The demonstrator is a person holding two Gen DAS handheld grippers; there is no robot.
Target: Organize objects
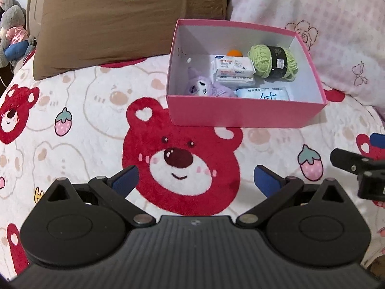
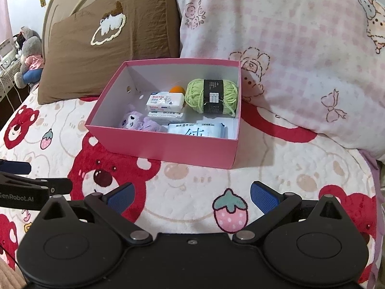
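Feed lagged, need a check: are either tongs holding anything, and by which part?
Nothing held. Left tongs and right tongs both open, empty above the bedspread.

Hidden and cut-off things in the pink box (image 1: 245, 115)

The orange ball (image 1: 234, 53) sits mostly behind the tissue packs (image 1: 232, 68); the box's near wall cuts off the wet-wipes pack (image 2: 197, 130).

The box (image 2: 168, 150) is pink outside, white inside. Its yarn (image 2: 211, 96) is light green with a black band. The bedspread (image 1: 84, 120) shows red bears and pink strawberries.
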